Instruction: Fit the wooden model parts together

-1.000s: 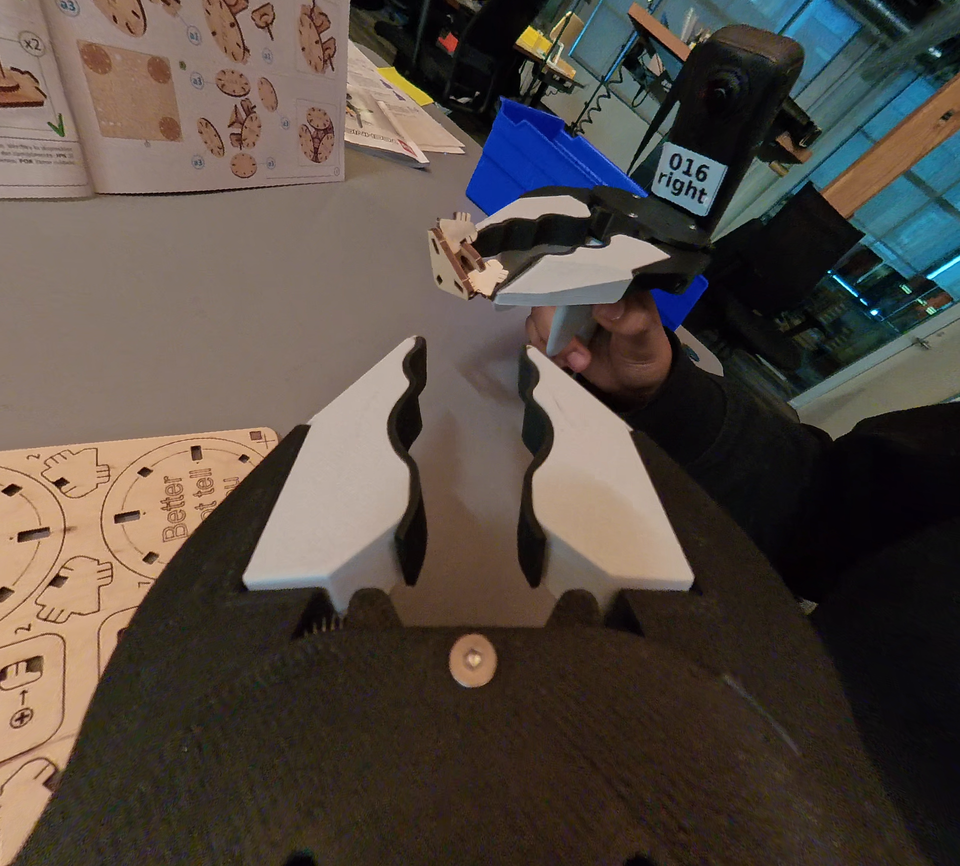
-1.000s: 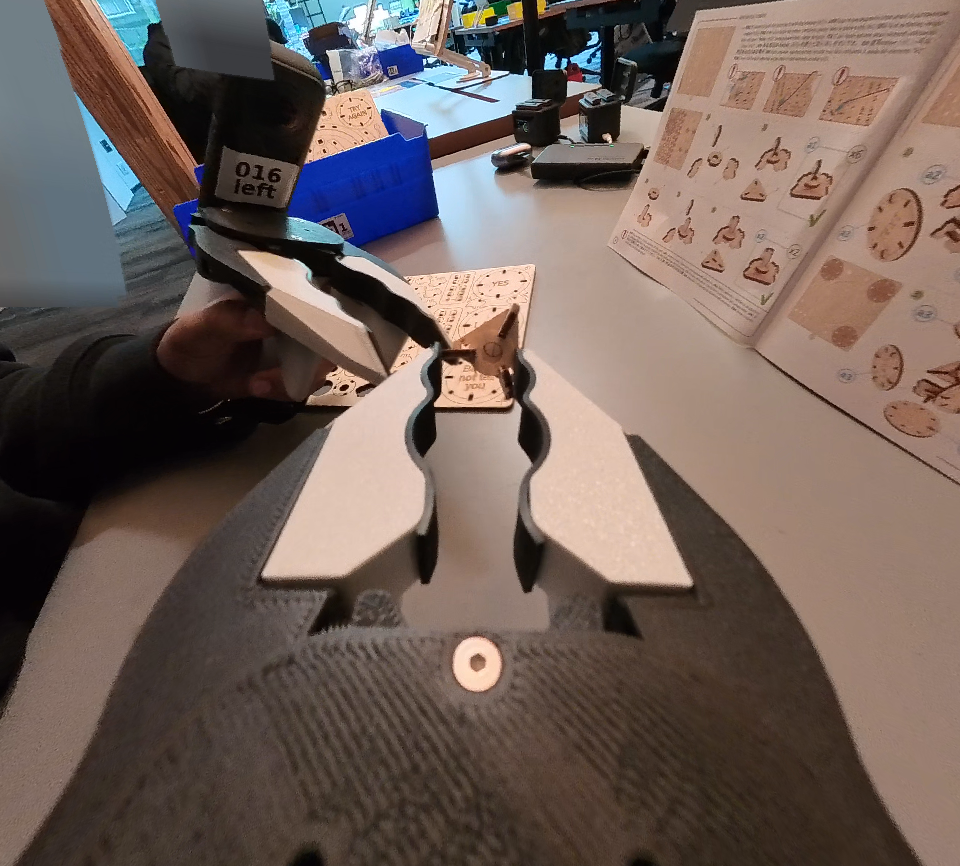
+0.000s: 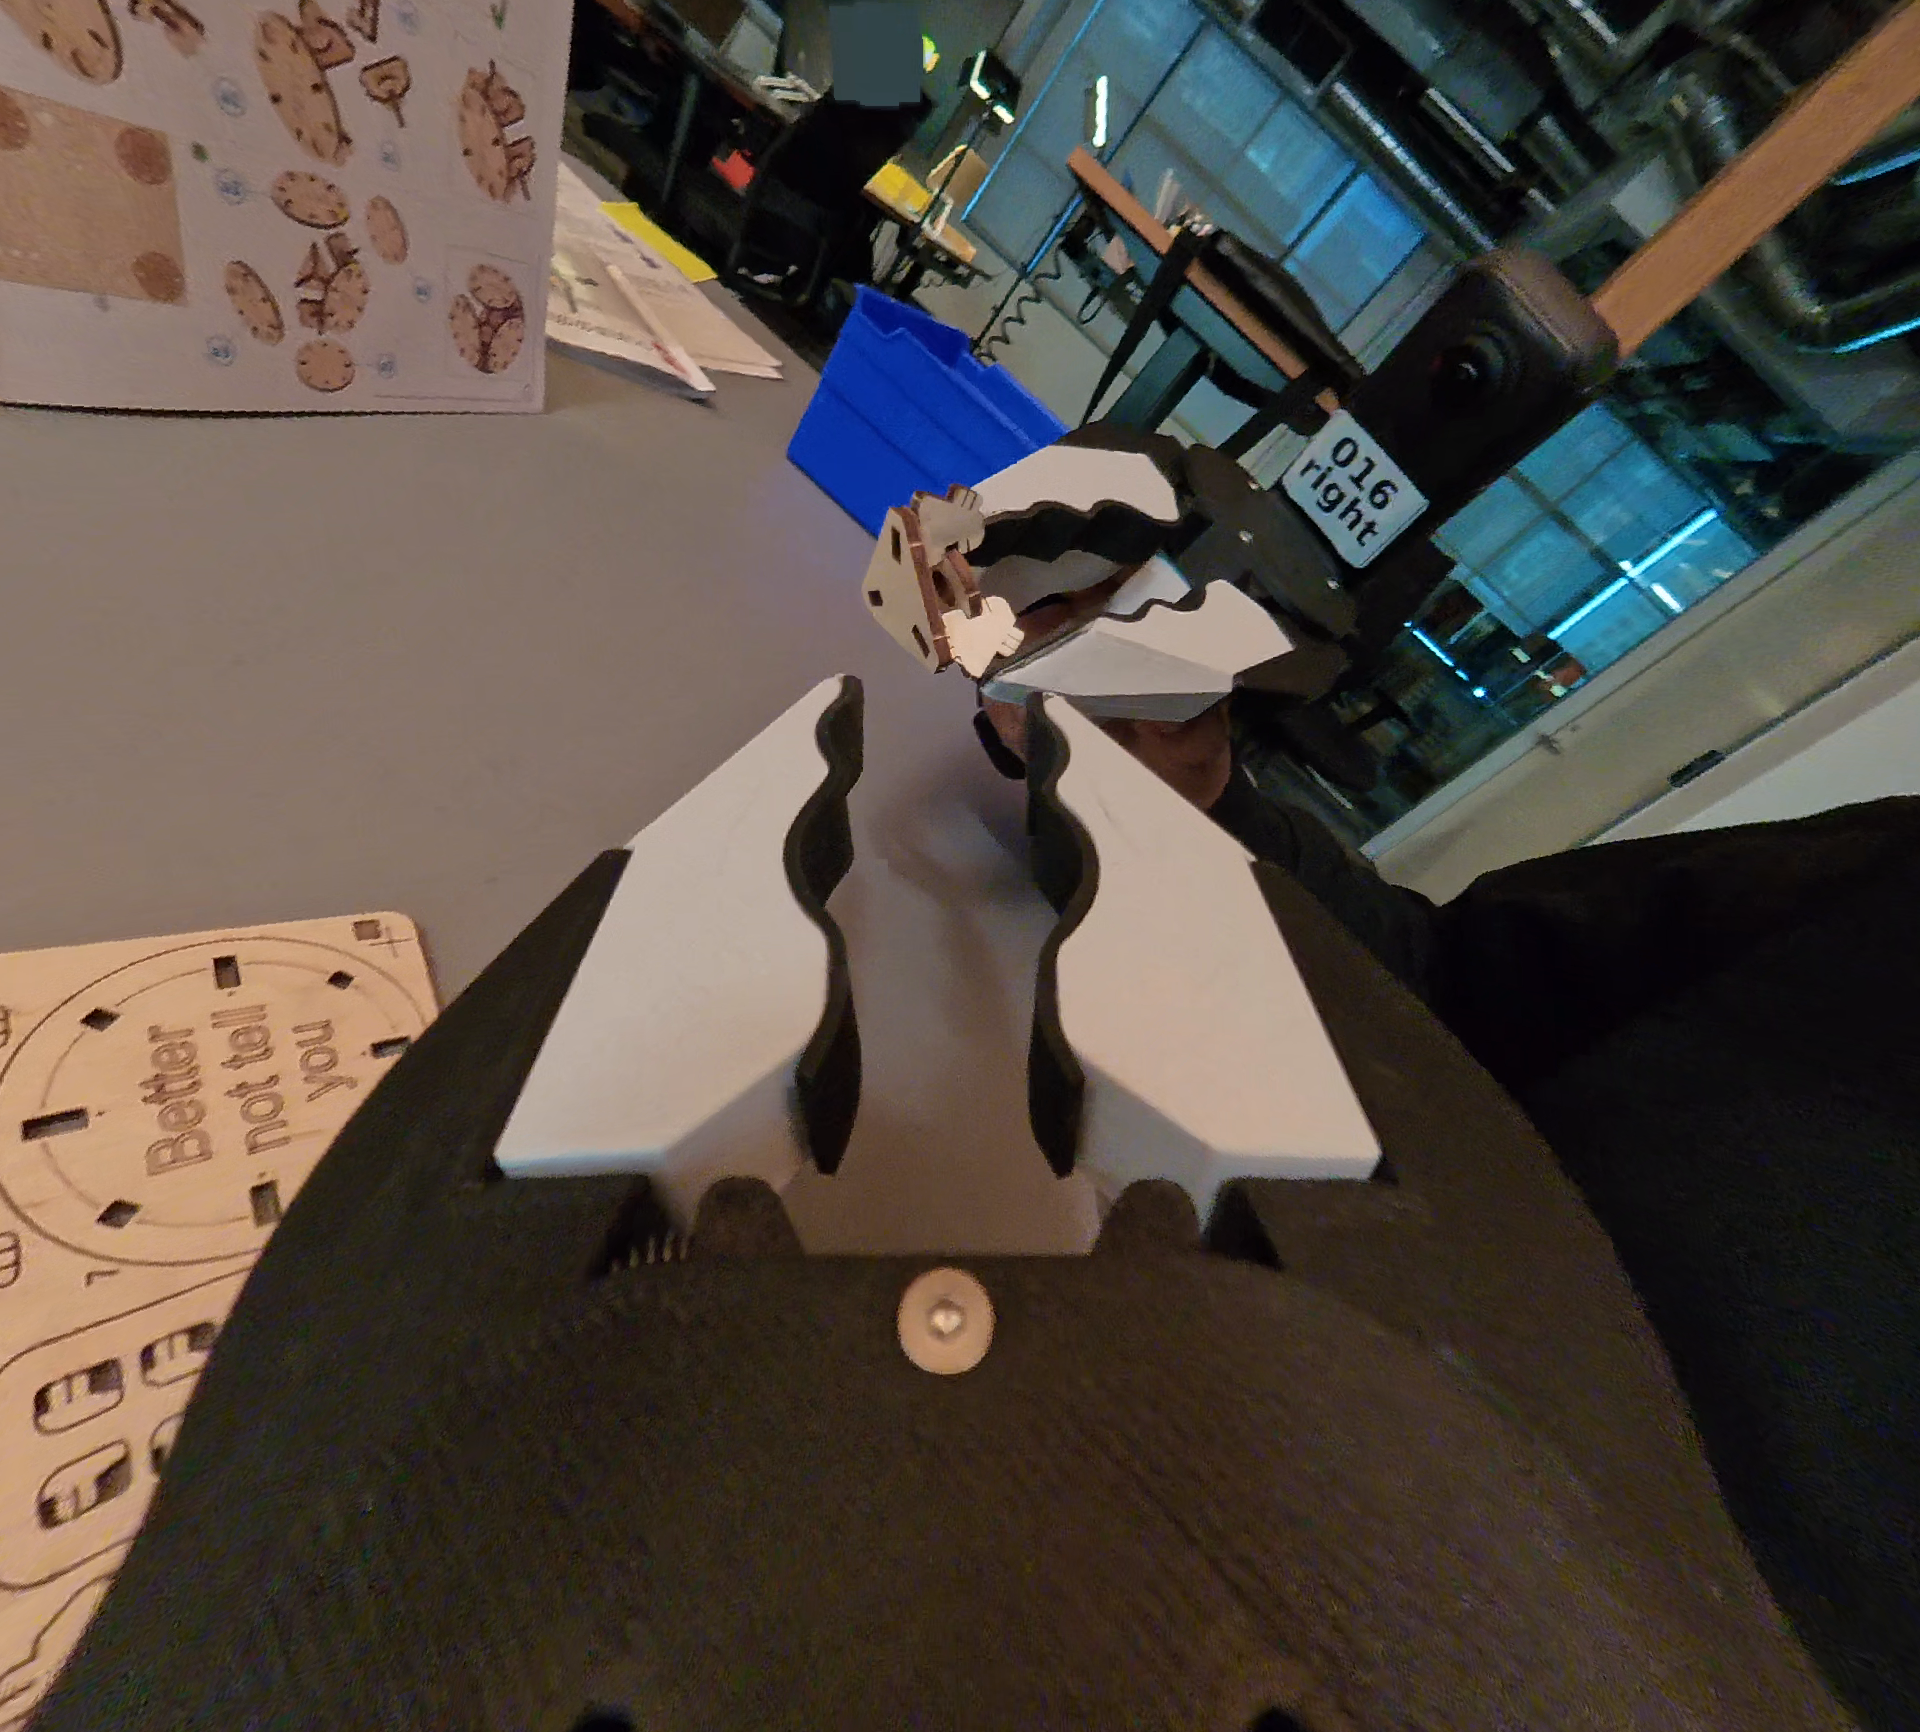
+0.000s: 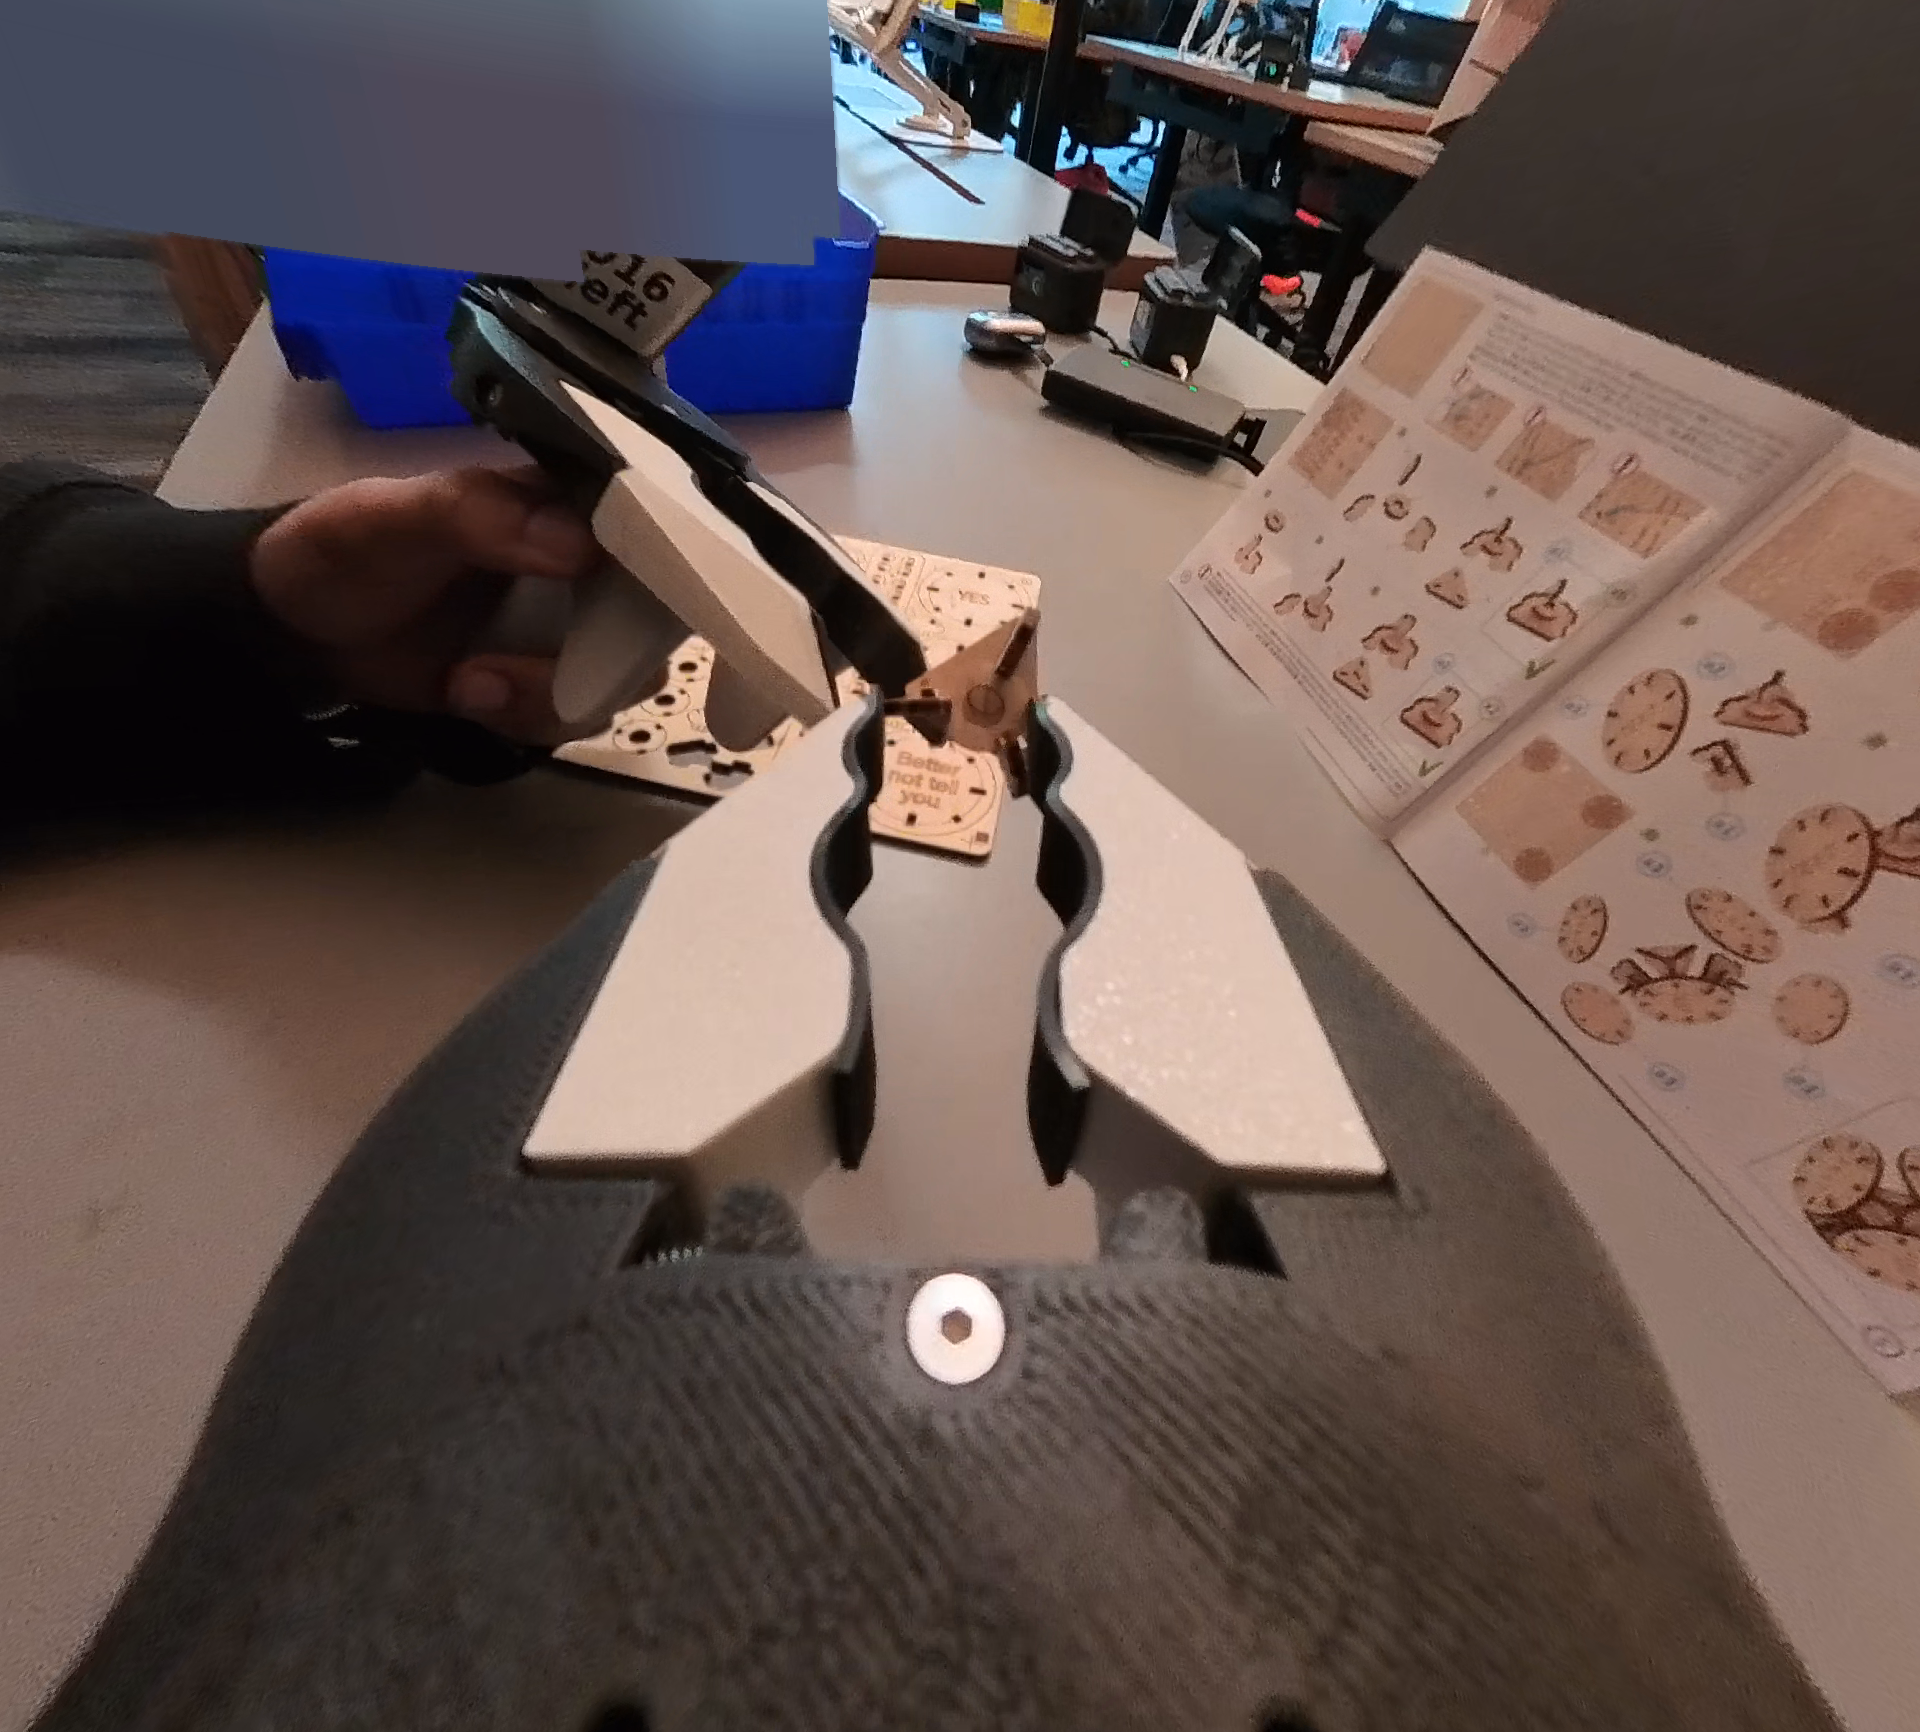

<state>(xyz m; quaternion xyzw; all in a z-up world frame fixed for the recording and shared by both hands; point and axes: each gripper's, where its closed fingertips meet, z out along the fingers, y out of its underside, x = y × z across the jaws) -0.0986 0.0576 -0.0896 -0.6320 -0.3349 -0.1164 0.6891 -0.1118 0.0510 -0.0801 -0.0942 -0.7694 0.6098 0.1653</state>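
Plywood, in a small triangular assembly [image 4: 977, 706], sits clamped between the fingertips of my right gripper [image 4: 961, 726], raised above the grey desk [image 4: 1091, 519]. My left gripper [image 3: 940, 716] stands parted and empty, its tips just beside that assembly. Under both lies a laser-cut plywood sheet [image 4: 935, 799] flat on the desk. To the right an open instruction booklet [image 4: 1558, 643] stands propped; farther back rests a blue bin [image 4: 769, 352].

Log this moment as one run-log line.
right hand-held gripper: shut on small wooden assembly | left hand-held gripper: open, beside it | wooden sheet: on table
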